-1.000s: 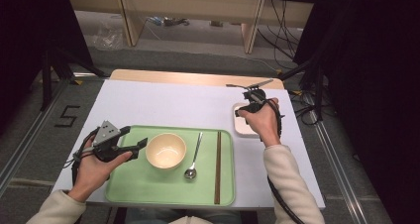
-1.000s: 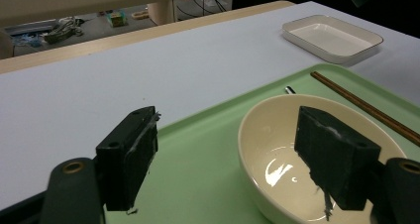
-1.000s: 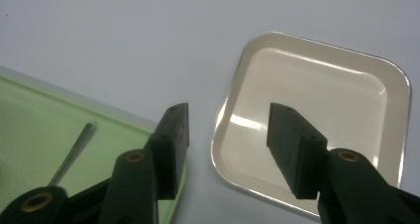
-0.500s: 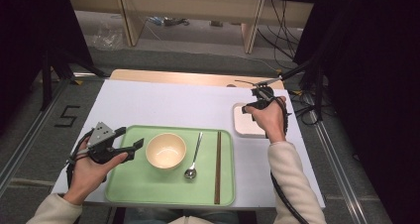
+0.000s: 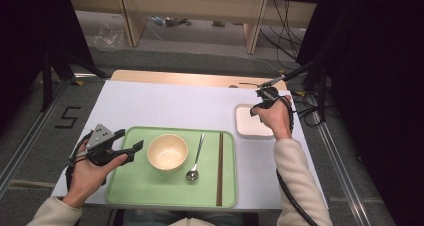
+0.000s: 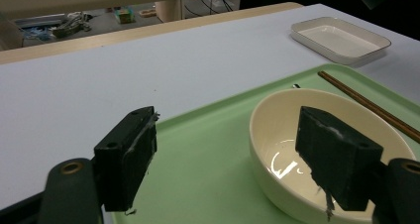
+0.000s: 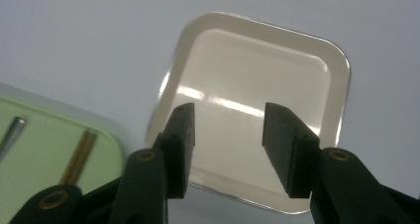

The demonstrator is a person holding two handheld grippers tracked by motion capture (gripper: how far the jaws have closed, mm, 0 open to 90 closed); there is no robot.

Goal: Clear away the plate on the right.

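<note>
Right gripper (image 5: 264, 97) hanging over the white dish (image 5: 248, 125), at two o'clock from the green tray (image 5: 165, 196), jaws just closing a bit yet gripping nothing, getting ready to grab; left gripper (image 5: 131, 149) wide open by the bowl (image 5: 167, 152).

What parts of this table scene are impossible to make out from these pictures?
- High view: the right gripper mostly hidden by the hand holding it.
- High view: near corner of the white rectangular dish covered by that hand.
- Left gripper view: near rim of the cream round bowl behind a black jaw.
</note>
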